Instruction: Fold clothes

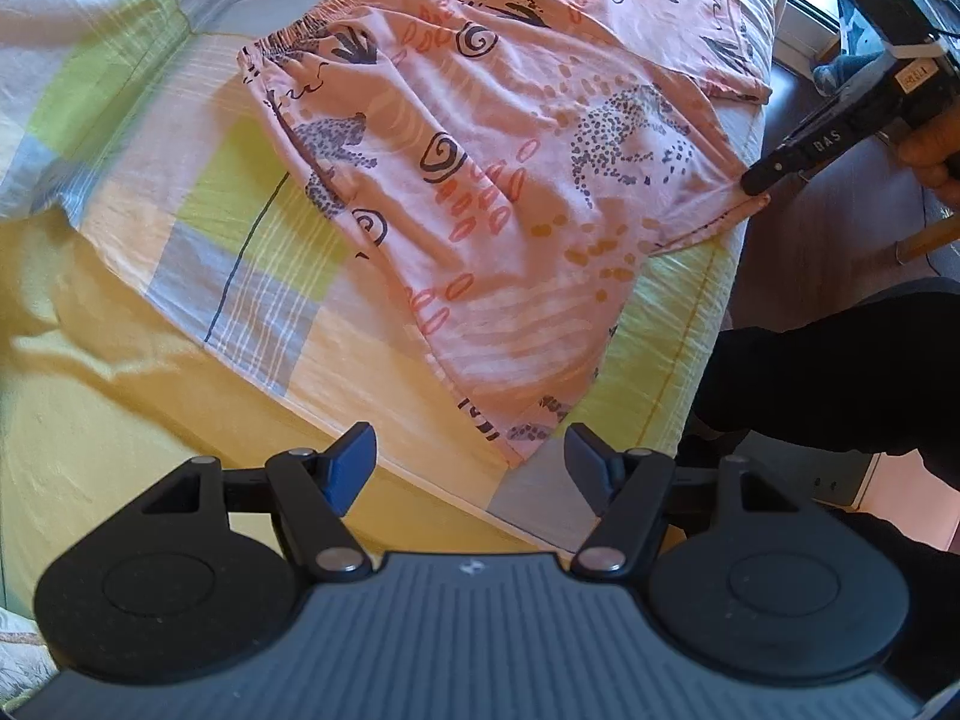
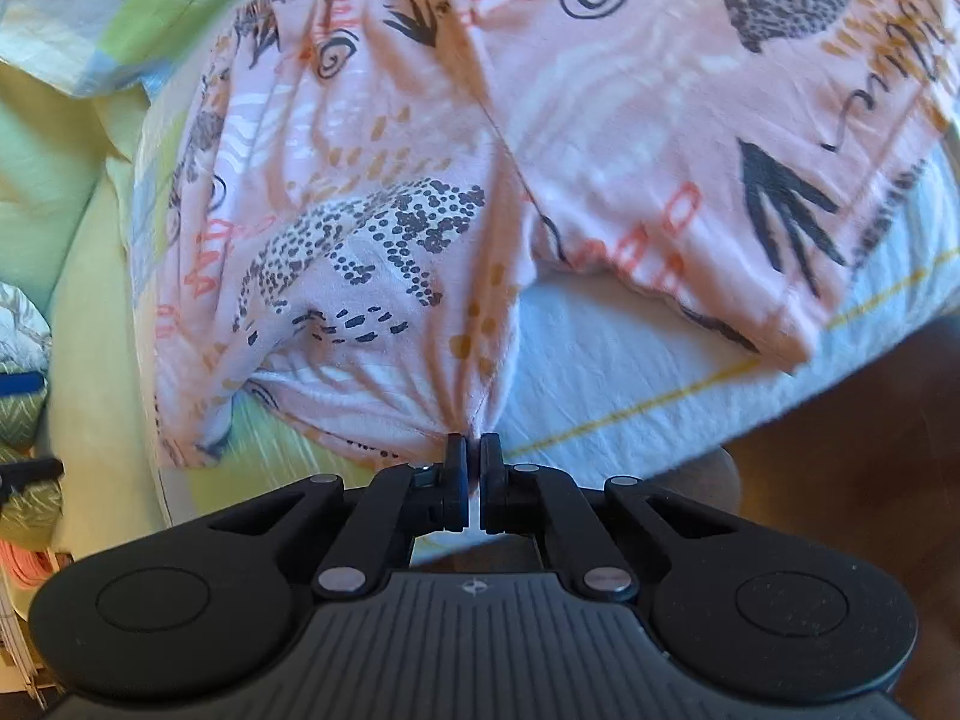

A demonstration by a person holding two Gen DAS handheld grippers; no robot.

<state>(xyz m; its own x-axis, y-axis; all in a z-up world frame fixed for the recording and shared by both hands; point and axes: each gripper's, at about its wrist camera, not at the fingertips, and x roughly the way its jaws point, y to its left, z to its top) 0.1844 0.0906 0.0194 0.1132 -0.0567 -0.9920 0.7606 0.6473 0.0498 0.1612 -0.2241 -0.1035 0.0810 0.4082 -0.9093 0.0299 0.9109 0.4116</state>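
Pink fabric: printed shorts (image 1: 492, 138) with leopards and spirals lie spread on the bed (image 1: 198, 276), waistband on the far side, leg hems toward the bed's near edge.
Right hand-held gripper (image 2: 473, 450): closed tight on the hem corner of one leg, fabric bunched into the pinch; in the left wrist view it (image 1: 757, 177) sits at the garment's right corner by the bed edge.
Left hand-held gripper (image 1: 471, 450): spread wide, holding nothing, hovering just short of the other leg's hem corner (image 1: 516, 438).
Key relation: that free corner lies straight ahead of the left fingers, so the left arm is the nearer one; the shorts' long axis runs away from both grippers toward the waistband.
Likely next need: close on that corner, then carry both hems toward the waistband.
Bed: checked sheet in green, peach and blue, lightly wrinkled.
Room: dark floor (image 2: 840, 420) beside the bed.
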